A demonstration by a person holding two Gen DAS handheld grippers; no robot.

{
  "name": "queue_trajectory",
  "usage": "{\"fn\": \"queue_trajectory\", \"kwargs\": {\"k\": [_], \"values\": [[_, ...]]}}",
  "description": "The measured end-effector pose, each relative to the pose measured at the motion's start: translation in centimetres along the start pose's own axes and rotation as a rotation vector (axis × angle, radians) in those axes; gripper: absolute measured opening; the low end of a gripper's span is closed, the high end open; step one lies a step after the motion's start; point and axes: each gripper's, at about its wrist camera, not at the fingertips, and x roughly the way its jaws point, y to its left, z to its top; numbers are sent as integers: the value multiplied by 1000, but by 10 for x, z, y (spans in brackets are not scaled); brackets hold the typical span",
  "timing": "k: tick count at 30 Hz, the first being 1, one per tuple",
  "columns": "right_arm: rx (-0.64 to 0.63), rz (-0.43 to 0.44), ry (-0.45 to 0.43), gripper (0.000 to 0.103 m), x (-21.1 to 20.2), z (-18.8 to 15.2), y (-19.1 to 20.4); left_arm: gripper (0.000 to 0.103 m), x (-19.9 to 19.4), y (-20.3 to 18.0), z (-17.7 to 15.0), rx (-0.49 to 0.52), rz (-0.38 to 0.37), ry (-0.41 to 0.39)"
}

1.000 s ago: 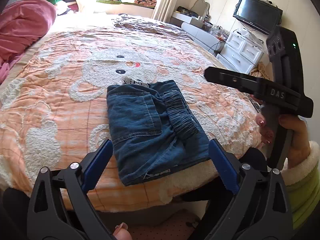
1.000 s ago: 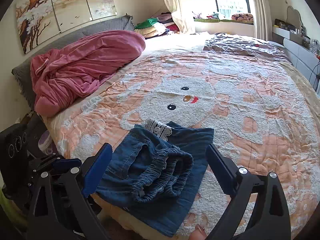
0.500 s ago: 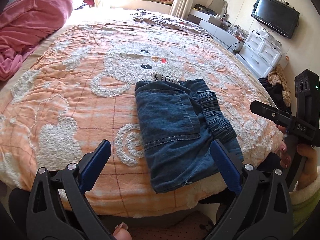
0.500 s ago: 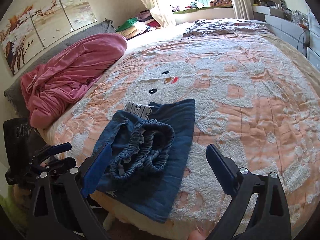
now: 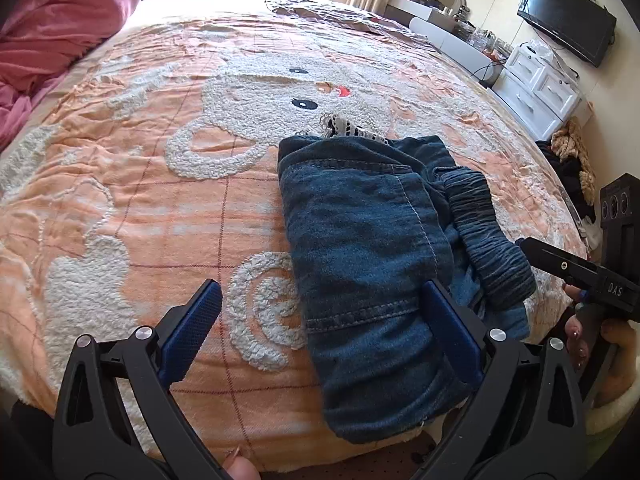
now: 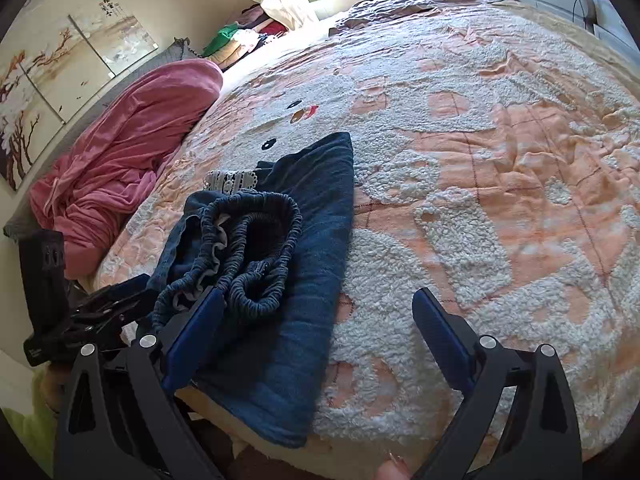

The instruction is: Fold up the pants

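Blue-padded jaws of the left gripper (image 5: 320,320) stand released, empty, low in frame over the folded pants (image 5: 376,256). Right gripper (image 6: 316,320) likewise released, holding nothing. Pants lie centre-frame on the bed (image 5: 120,184) near its edge, elastic waistband bunched on top. Pink blanket (image 6: 120,152) upper left.

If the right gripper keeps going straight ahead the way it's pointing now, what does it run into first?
Probably the orange bedspread beside the folded jeans. The open right gripper has its left finger over the elastic waistband, so that finger may brush denim first; depth is unclear.
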Motion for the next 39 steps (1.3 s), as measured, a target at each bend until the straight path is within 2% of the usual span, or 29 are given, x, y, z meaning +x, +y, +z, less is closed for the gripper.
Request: {"fn": "queue_trajectory", "kwargs": {"k": [4,6,8,11,13,15,18,20,23,28,33,37,39], "values": [[11,14,21,93,16,8,-1,93,14,3,2,-32,-51,18],[9,26,26,88,21,11,-1,93,18,-1,1,-25,-56,20],[12,35,36,79,26,14,-2,88,20,-5,0,-19,-77,21],[-1,33,46,76,32,13,1,80,23,-10,1,-16,-93,17],[-7,43,49,70,36,13,2,69,25,-13,1,-23,-113,15],[-11,53,51,66,38,14,3,69,28,-18,1,-9,-103,19],[-22,67,53,53,41,14,7,65,29,-21,1,-1,-94,16],[-22,90,46,38,42,13,8,59,28,-22,2,7,-91,11],[-40,88,20,30,39,11,14,52,24,-26,3,35,-70,-4],[-126,23,-29,23,28,11,37,40,14,-31,6,65,-51,-30],[-191,13,-73,14,17,23,56,40,2,-28,19,62,-55,-61],[-217,22,-60,14,26,37,64,40,-4,-18,34,45,-36,-95],[-218,-17,-39,15,35,41,66,40,-3,-12,38,36,-29,-87]]}}
